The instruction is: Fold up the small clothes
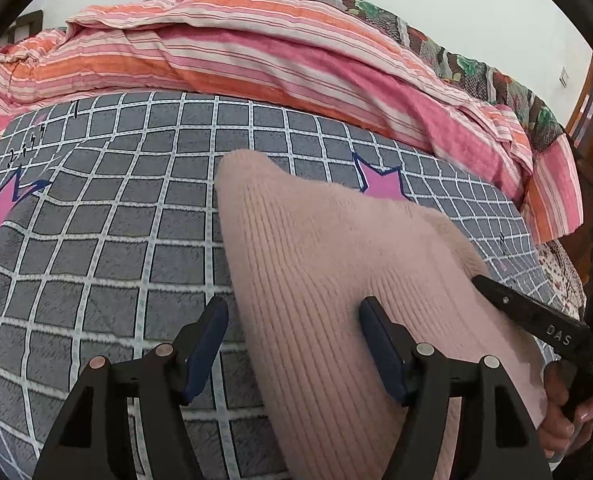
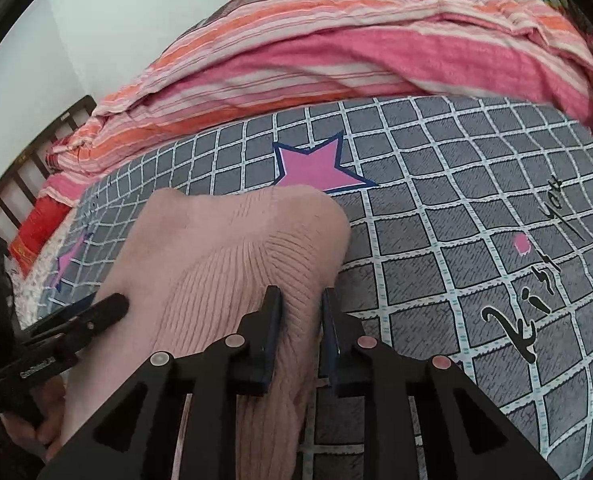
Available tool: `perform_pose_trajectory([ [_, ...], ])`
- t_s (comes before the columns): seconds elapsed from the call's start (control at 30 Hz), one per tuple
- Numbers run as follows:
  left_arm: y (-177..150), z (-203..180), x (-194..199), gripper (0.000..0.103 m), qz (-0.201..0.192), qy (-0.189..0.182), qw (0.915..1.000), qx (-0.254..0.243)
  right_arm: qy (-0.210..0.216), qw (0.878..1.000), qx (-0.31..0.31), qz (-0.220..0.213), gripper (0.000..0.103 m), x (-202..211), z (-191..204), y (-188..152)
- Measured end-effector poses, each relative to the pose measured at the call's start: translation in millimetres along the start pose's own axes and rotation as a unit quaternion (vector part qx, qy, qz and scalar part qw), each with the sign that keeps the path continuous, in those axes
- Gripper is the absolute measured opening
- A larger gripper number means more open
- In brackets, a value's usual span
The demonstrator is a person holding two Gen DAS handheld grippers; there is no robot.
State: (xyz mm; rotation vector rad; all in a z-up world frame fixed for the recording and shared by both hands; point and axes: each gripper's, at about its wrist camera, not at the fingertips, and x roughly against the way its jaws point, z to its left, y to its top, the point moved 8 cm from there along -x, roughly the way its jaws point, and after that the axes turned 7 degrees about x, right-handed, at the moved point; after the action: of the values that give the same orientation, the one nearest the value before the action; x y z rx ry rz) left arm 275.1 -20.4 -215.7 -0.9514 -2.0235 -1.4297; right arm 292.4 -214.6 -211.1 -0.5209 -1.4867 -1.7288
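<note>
My right gripper (image 2: pixel 300 300) has its jaws pinching a raised fold of the knit (image 2: pixel 232 264), the ribs bunching and fanning out where the blue pads squeeze the cloth. My left gripper (image 1: pixel 292 312) has its jaws spread: one finger rests on the knit, the other hangs over the bare cover (image 1: pixel 108 240), and the knit's left edge runs between them without being pressed.

The knit is a soft, pale pink ribbed garment, fine vertical ribs on one part and a fuzzier, smoother face on another. It lies on the bed in a long rounded shape, its far end reaching toward the middle of the cover and overlapping one pink star (image 2: pixel 316 164). Its near end runs toward me, under both grippers.

The cover is grey, quilted-looking fabric crossed by a white grid, with pink stars outlined in dark blue. Black script is printed on it at the right side; it looks like "Kiss", with another word beyond that I cannot read.

Along the far edge of the bed lies a rumpled striped blanket (image 1: pixel 256 60), pink, orange and white, with a floral one (image 1: pixel 448 56) behind it.

From the left camera my right gripper's black finger reads "DAS".
</note>
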Motion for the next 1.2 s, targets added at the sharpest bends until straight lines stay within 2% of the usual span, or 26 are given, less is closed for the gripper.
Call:
perform_pose_trajectory([
  [0.1, 10, 4, -7, 0.067, 0.001, 0.003, 1.0000, 0.009, 0.008, 1.000, -0.002, -0.005, 0.021, 0, -1, 8],
  [0.23, 22, 16, -22, 0.065, 0.002, 0.020, 0.9994, 0.027, -0.004, 1.000, 0.006, 0.009, 0.022, -12, -2, 7],
  [0.47, 43, 35, -47, 0.050, 0.013, 0.008, 0.9966, 0.081, -0.004, 1.000, 0.005, 0.011, 0.021, -20, -4, 5],
  [0.63, 50, 30, -53, 0.049, 0.013, 0.022, 0.9970, 0.073, -0.006, 1.000, 0.004, 0.020, 0.021, -26, -8, 6],
  [0.83, 23, 9, -30, 0.049, 0.028, 0.013, 0.9991, 0.029, -0.012, 1.000, 0.010, 0.017, 0.022, -15, -4, 11],
  [1.2, -25, -9, 33, 0.053, 0.012, -0.012, 0.9998, -0.015, 0.041, 0.998, 0.011, -0.037, 0.022, 52, 18, -12],
])
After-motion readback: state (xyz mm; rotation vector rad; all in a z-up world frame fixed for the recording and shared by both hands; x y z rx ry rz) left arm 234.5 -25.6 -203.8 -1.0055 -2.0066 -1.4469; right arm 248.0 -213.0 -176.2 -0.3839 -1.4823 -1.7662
